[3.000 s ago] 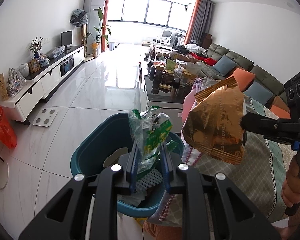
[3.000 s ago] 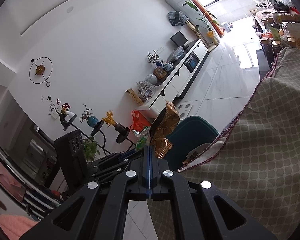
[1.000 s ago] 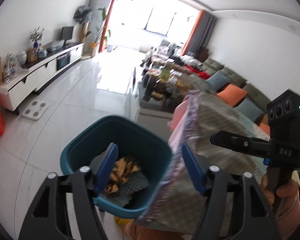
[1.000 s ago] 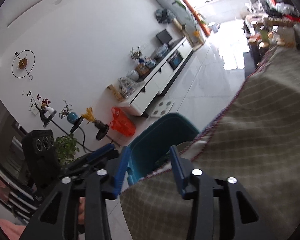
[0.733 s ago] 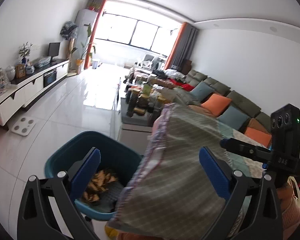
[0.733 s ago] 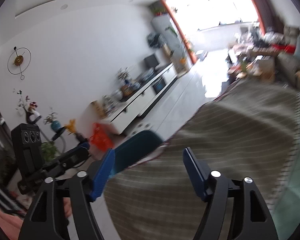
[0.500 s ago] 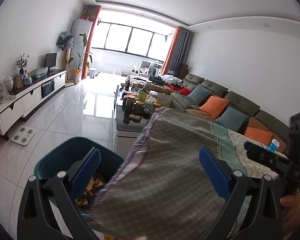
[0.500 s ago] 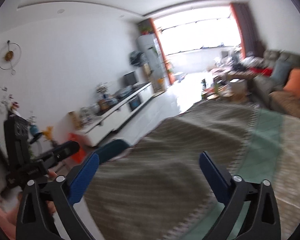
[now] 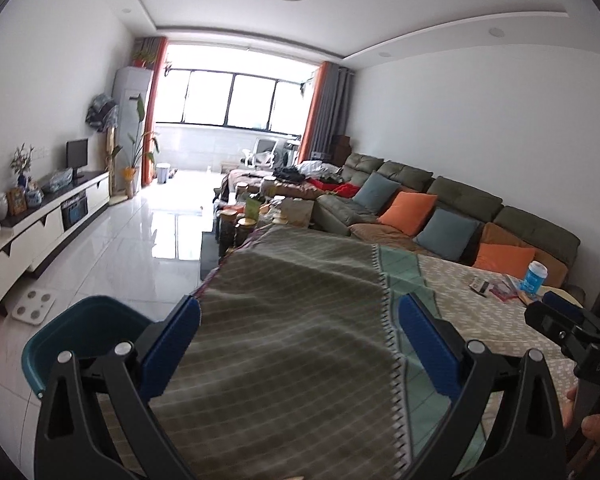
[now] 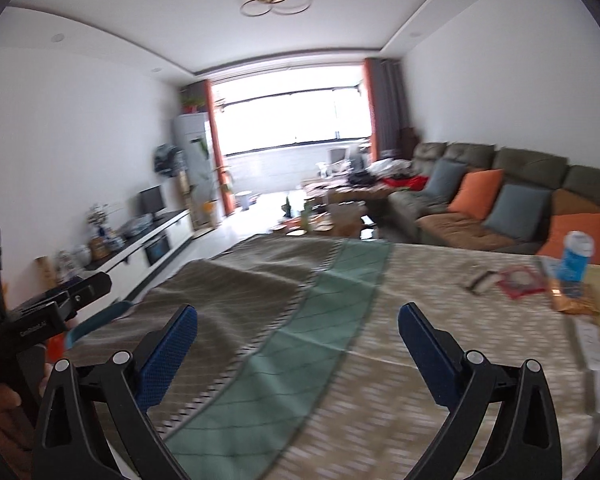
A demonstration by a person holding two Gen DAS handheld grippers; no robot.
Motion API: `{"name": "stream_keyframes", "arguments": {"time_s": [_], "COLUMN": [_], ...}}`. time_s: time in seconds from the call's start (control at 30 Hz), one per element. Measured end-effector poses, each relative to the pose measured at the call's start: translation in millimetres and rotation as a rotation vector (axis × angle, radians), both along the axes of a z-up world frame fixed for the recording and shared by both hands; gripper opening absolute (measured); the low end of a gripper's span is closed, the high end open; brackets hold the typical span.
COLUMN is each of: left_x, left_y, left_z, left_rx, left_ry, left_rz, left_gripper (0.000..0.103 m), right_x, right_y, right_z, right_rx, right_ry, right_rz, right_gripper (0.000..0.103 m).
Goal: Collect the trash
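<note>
Teal bin (image 9: 88, 322): stands on the floor just off the table's near-left corner, partly hidden behind the left gripper's finger; its contents cannot be seen from here.
Table cloth (image 9: 300, 300): olive check with a green band, draped over the near-left edge of the table; the middle of the table is bare of litter.
Remaining trash: clustered at the table's far-right corner: a red wrapper (image 10: 520, 278), a small grey-white packet (image 10: 480, 280) just beside it, and a golden-brown wrapper (image 10: 576, 300) at the foot of the blue cup (image 10: 574, 256).
Left gripper (image 9: 300, 340): released, jaws spread wide with nothing between them, having just been opening; it points over the cloth down the length of the table.
Right gripper (image 10: 298, 346): likewise released and empty, jaws just opened to full spread, aimed toward the right-hand side of the table.
How the trash should handle: the wrappers look like thin film or foil, so probably very light, crinkly, a little slippery and easily crushed without harm. The cup looks stiffer and taller; whether it is trash or holds liquid I cannot tell.
Where to take hold: pinch a raised or crumpled edge of a wrapper instead of pressing flat on the cloth, which could bunch up between the pads.
Risk: a light wrapper may slide away or flutter out on the way to the bin.
</note>
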State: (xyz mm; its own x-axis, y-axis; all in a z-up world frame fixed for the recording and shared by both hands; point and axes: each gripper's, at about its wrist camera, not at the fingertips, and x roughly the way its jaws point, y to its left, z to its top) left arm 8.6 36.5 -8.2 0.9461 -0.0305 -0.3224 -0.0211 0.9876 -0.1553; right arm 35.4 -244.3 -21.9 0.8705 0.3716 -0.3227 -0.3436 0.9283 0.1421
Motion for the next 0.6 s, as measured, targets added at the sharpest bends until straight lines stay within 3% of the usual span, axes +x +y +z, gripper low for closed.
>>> {"name": "stream_keyframes", "arguments": {"time_s": [0.23,0.6], "left_x": [5.1,2.6], "left_y": [-44.8,-75.6], "left_z": [4.2,6.9], "left_rx": [0.057,0.101], "left_ry": [-0.044,-0.094], "left_rz": [-0.041,-0.047], "left_gripper": [0.099,0.099], "right_x": [-19.3,-33.9], "right_y": [-16.2,-40.9], "right_z": [1.4,3.9], "right_rx": [-0.064,-0.037], "right_ry": [-0.058,-0.089], "right_rz": [-0.137,-0.236], "right_gripper": [0.100,0.100]}}
